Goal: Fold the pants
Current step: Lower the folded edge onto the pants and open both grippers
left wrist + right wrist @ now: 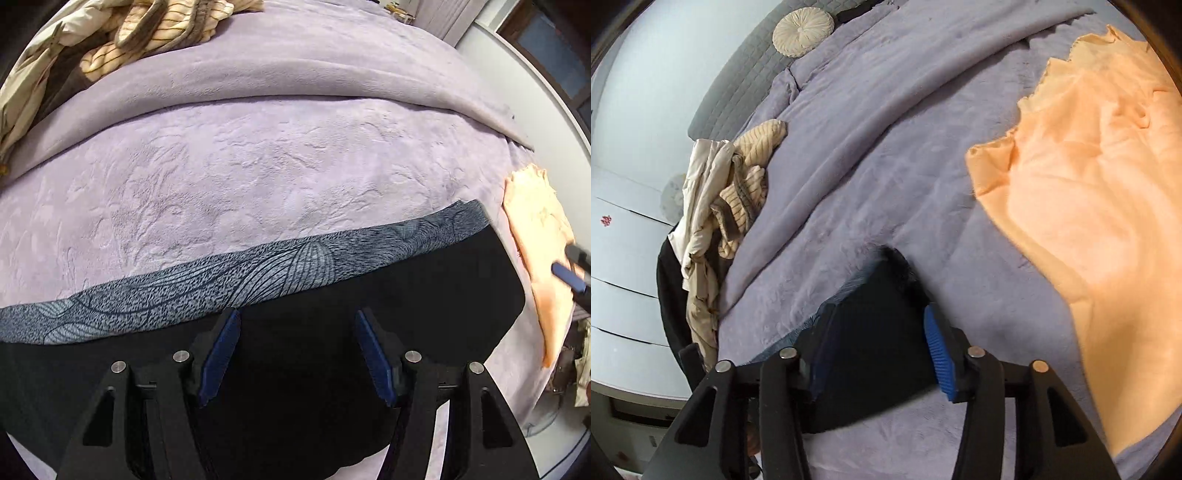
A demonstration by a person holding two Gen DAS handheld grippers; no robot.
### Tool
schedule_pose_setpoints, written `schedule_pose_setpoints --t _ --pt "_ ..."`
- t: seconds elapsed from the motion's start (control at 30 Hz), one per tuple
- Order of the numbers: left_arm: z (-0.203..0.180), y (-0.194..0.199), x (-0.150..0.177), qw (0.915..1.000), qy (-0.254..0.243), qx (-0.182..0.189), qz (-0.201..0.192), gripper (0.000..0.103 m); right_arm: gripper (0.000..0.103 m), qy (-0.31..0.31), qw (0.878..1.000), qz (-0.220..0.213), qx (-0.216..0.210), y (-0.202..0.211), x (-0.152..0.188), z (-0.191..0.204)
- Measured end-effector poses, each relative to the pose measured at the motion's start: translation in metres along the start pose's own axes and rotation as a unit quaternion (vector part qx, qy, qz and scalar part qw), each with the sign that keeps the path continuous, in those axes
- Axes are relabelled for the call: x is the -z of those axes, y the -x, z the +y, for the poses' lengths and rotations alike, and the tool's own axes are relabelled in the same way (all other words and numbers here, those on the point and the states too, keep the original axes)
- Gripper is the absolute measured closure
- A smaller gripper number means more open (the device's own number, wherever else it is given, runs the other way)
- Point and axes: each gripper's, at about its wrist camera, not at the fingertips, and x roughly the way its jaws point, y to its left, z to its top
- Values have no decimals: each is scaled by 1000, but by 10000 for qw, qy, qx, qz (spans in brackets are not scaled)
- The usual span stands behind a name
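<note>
left gripper (pixel 295 350) parted, empty over black pants (pixel 332 295) | right gripper (pixel 875 354) parted, empty | risk: loose fold slips near bed (pixel 258 166) edge

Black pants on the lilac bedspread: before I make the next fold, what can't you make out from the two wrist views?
- Black pants: left wrist view, the near part sits behind the left gripper and runs off the bottom edge.
- Same pants: right wrist view, the far tip is blurred and the right gripper covers the near end.
- Peach cloth: cut off by the right edge of the right wrist view.
</note>
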Motion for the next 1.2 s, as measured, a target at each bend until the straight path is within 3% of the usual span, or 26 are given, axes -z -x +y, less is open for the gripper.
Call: schedule_pose_setpoints --t 0.17,0.23,0.27,0.37,0.5,0.57,0.6,0.7,0.77,0.87,0.97,1.07,1.1,1.2 --pt "19 17 25 9996 193 -187 -30 37 51 -563 9964 569 -275 -32 40 -39" --pt "20 14 29 9991 295 -297 52 37 83 -785 9948 460 -450 -44 44 -45" --pt "21 15 30 9986 333 -400 73 37 89 -807 9950 385 -453 -43 41 -42" --pt "23 25 32 9979 399 -492 -120 37 90 -395 9970 62 -658 -29 24 -15" --pt "36 14 33 9954 594 -736 176 37 90 -217 9973 692 145 -47 24 -20" --pt "49 21 35 9934 750 -857 131 37 86 -215 9945 909 466 -49 34 -29" --pt "54 26 36 9927 790 -906 56 37 78 -201 9945 791 652 -40 37 -30" --pt "75 41 36 9892 944 -1121 -71 37 75 264 9920 -27 1233 -5 38 -9" --pt "85 44 33 9873 1004 -1229 -112 37 75 825 9922 -102 926 -1 36 18" --pt "83 27 25 9864 959 -1331 -99 37 75 1551 9861 447 394 -45 34 64" --pt "70 -2 12 9853 978 -1391 -151 37 75 2069 9747 821 176 -110 34 102" --pt "72 -21 -1 9816 998 -1585 -376 37 79 2368 9657 943 498 -164 31 117" --pt "74 -23 -4 9815 1005 -1578 -405 37 84 2446 9636 830 686 -172 26 118" --pt "90 -25 -17 9801 1053 -1604 -502 37 86 2407 9646 568 914 -174 6 114"
